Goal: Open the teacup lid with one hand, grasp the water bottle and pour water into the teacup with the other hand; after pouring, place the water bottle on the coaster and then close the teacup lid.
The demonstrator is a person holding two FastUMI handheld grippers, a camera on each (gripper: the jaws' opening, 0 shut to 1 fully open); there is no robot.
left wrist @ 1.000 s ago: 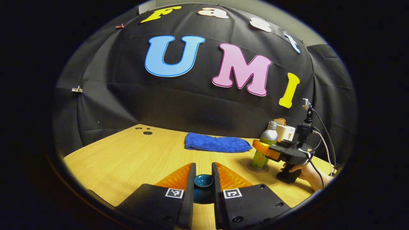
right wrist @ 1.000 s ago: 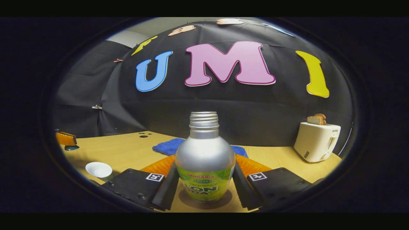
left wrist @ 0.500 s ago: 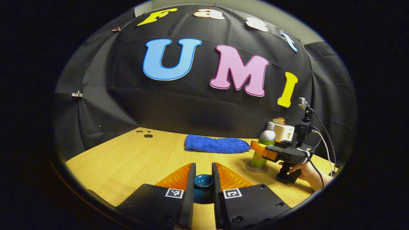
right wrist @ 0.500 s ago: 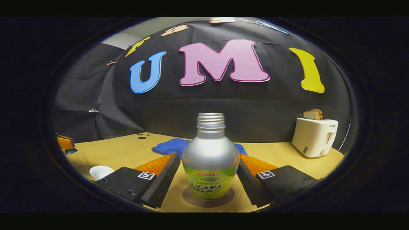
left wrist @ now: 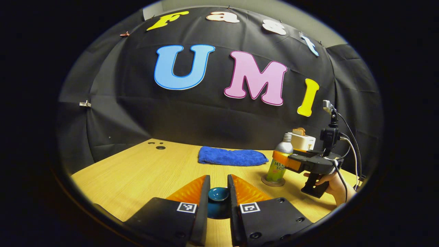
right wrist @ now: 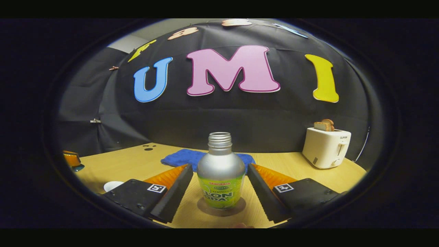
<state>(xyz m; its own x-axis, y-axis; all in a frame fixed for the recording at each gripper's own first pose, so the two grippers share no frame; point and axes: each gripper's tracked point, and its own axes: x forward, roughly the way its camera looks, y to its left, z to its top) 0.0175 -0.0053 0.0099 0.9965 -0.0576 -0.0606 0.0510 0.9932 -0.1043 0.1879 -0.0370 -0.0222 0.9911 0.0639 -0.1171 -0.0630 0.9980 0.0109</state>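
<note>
My left gripper (left wrist: 218,179) is shut on the knob of the dark teal teacup lid (left wrist: 218,195), held low over the table. In the right gripper view that lid (right wrist: 78,167) sits at the far left, and the white teacup (right wrist: 113,185) stands uncovered at the lower left. The silver and green water bottle (right wrist: 219,178) stands upright and uncapped on a round brown coaster (right wrist: 236,210). My right gripper (right wrist: 219,168) is open around the bottle, with a gap on each side. The left gripper view has the bottle (left wrist: 278,162) on the coaster (left wrist: 272,181), with the right gripper (left wrist: 286,160) beside it.
A blue towel (left wrist: 232,156) lies at the back of the wooden table (left wrist: 137,171). A white toaster (right wrist: 325,147) with toast stands at the back right. A hand (left wrist: 332,185) holds the right gripper's handle, with cables trailing behind it.
My right gripper has opened, let go of the bottle and drawn back from it; the bottle stays upright on the coaster. My left gripper still holds the lid.
</note>
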